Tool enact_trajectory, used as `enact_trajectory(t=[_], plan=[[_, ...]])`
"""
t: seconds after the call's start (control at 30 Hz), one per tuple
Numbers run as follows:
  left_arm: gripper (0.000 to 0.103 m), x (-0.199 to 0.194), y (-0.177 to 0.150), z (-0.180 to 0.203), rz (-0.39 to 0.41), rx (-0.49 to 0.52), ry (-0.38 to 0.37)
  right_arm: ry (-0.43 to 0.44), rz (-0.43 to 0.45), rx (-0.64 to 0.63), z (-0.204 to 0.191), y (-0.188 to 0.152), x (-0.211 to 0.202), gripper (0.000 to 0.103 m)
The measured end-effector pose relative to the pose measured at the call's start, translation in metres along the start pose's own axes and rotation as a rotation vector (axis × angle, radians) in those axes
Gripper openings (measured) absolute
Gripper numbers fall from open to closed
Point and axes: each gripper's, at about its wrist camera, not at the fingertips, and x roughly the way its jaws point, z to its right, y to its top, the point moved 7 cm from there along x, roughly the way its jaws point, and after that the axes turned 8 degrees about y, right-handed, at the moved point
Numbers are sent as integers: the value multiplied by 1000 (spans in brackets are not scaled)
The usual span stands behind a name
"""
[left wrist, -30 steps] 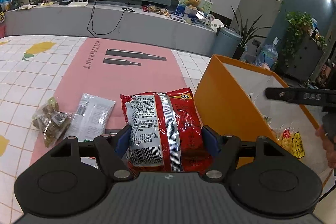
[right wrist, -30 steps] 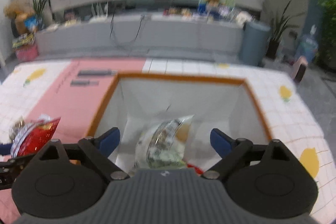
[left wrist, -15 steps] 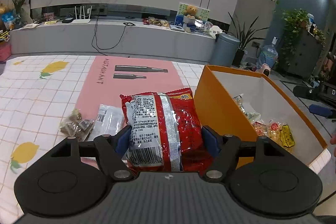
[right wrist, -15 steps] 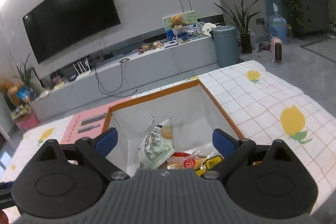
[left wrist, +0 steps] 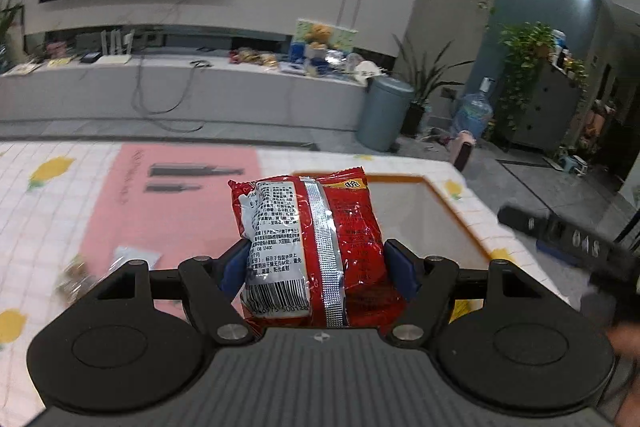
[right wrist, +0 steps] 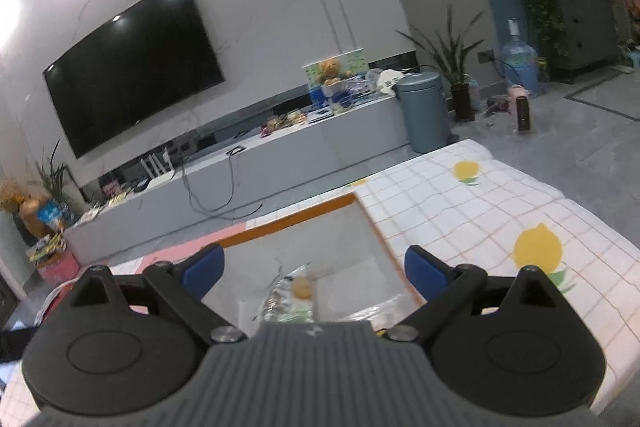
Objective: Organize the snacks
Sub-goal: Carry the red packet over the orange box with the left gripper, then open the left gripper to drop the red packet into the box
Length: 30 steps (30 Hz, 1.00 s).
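Red snack bag (left wrist: 316, 247) pinched btwn left gripper (left wrist: 318, 265) fingers; right gripper (right wrist: 314, 265) fingers spread over orange box (right wrist: 300, 217).

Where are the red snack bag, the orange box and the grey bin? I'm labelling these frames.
red snack bag (left wrist: 312, 251): left wrist view, silver back seam.
orange box (right wrist: 304, 213): right wrist view, far rim.
grey bin (right wrist: 426, 111): right wrist view, side wall.

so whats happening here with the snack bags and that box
A person is sorting snacks into an orange box on the table. The left tongs are shut on a red snack bag, held up in front of the box's opening. The right tongs are open and empty above the box, which already holds a few packets. Two small packets wait on the pink mat.
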Motion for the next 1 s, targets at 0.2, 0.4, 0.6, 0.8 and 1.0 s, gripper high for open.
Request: enact_trajectory(t=[0.2, 0.4, 0.6, 0.8, 1.0], plan=[[82, 48, 20, 45, -31, -6, -63, -54, 64, 44, 29, 11, -24, 94], [82, 114, 10, 65, -162, -17, -78, -69, 83, 168, 43, 10, -29, 94], [82, 158, -8, 77, -237, -12, -62, -100, 38, 138, 35, 3, -15, 95], [85, 173, -15, 96, -272, -25, -99, -140, 13, 138, 38, -3, -10, 94], [100, 162, -7, 100, -158, 41, -46, -151, 27, 147, 43, 0, -16, 94]])
